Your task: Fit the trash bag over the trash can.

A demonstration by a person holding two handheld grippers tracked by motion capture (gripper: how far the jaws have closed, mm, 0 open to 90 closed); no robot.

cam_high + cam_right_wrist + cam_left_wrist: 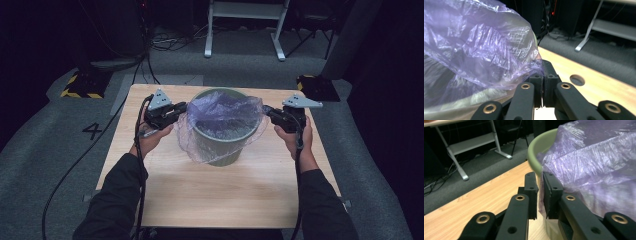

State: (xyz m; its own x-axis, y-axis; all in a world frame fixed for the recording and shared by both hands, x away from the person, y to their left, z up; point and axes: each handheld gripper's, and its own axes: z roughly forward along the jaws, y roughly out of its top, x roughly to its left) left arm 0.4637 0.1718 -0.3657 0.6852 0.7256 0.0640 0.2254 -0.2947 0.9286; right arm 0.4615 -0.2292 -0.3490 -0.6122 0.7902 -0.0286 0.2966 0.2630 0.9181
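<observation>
A green bin (220, 142) stands in the middle of the wooden table (215, 195). A thin purple plastic bag (220, 112) is draped in and over its mouth. My left gripper (181, 111) is at the bin's left rim, shut on the bag's edge (542, 195), beside the green rim (536, 152). At the right rim my right gripper (267, 112) is shut on the bag's other edge (537, 68). The bag (474, 45) billows up between the two grippers and hides most of the bin's inside.
The table's far edge lies just behind the bin, and a round hole (577, 80) is in the tabletop near the right gripper. White desk legs (240, 30) and cables stand on the grey floor beyond. Yellow-black floor blocks (82, 85) sit at the back left.
</observation>
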